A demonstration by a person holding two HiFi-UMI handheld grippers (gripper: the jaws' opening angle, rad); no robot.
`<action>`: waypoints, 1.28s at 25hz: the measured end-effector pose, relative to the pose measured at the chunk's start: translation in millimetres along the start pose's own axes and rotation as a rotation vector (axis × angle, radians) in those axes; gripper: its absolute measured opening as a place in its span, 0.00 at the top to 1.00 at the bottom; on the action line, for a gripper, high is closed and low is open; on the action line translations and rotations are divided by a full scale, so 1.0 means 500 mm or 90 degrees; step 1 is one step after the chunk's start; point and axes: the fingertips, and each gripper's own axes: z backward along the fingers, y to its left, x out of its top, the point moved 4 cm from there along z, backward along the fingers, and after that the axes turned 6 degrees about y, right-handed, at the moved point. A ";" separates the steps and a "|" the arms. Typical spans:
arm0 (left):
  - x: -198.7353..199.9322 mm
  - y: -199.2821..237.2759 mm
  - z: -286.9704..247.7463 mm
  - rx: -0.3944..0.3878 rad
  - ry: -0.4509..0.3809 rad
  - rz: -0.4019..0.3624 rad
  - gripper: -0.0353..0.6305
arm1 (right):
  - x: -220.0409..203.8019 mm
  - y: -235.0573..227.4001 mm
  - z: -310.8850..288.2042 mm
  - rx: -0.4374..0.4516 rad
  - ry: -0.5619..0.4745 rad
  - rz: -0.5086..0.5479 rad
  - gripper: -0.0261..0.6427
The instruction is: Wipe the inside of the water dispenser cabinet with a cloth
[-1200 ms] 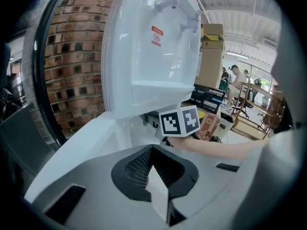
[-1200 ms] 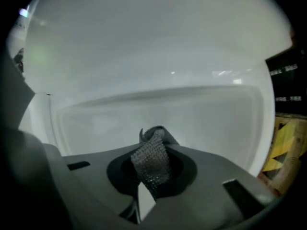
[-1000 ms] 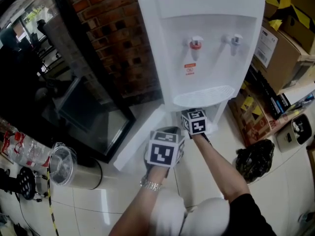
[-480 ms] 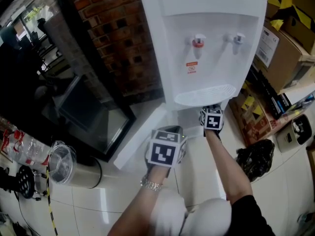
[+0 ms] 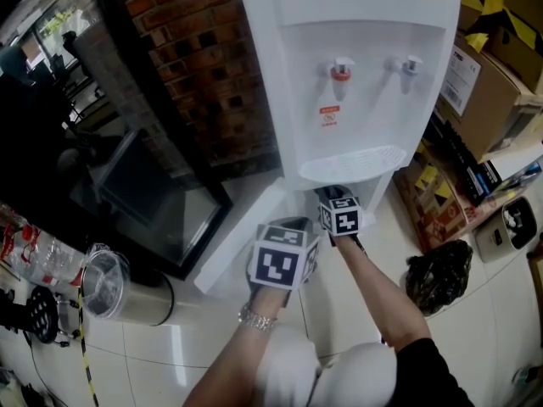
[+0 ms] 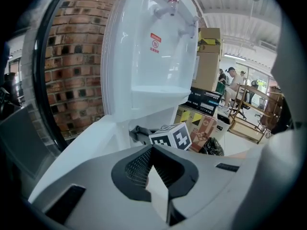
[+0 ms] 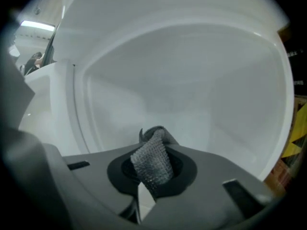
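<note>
The white water dispenser (image 5: 356, 75) stands against a brick wall, its lower cabinet door (image 5: 242, 240) swung open to the left. My right gripper (image 5: 333, 195) reaches into the cabinet opening under the drip tray, shut on a grey knitted cloth (image 7: 152, 158). In the right gripper view the cloth sticks up from the jaws in front of the cabinet's white inner wall (image 7: 192, 95). My left gripper (image 5: 291, 227) hovers outside by the open door; its jaws (image 6: 158, 186) are shut with nothing between them. The left gripper view shows the right gripper's marker cube (image 6: 175, 138) at the cabinet mouth.
Cardboard boxes (image 5: 488, 83) and a black bag (image 5: 437, 274) crowd the floor right of the dispenser. A brick wall (image 5: 195, 66) and a black-framed glass panel (image 5: 153, 197) are to the left, with a clear plastic container (image 5: 106, 282) near the lower left.
My right gripper swung right across the cabinet opening half a second ago and has now come back left. The left gripper has barely moved.
</note>
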 end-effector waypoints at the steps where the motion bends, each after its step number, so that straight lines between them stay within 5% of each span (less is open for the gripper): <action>1: 0.000 0.000 0.000 0.000 0.000 0.000 0.94 | -0.002 0.005 -0.003 0.005 0.001 0.002 0.93; 4: 0.000 0.001 0.000 0.000 0.000 -0.002 0.94 | -0.017 -0.018 -0.008 -0.007 0.015 -0.009 0.93; 11: 0.005 -0.007 -0.006 -0.009 -0.008 0.003 0.94 | -0.047 -0.153 0.039 -0.161 0.033 -0.083 0.93; 14: 0.005 -0.010 -0.011 -0.013 -0.006 0.000 0.94 | -0.042 -0.144 0.043 -0.152 0.027 -0.085 0.93; 22: 0.002 -0.006 -0.004 -0.008 -0.001 -0.003 0.94 | -0.044 -0.017 -0.005 -0.022 0.047 -0.025 0.93; 32: 0.008 -0.014 -0.001 -0.015 -0.008 0.002 0.94 | -0.089 -0.151 0.028 -0.113 0.076 -0.104 0.93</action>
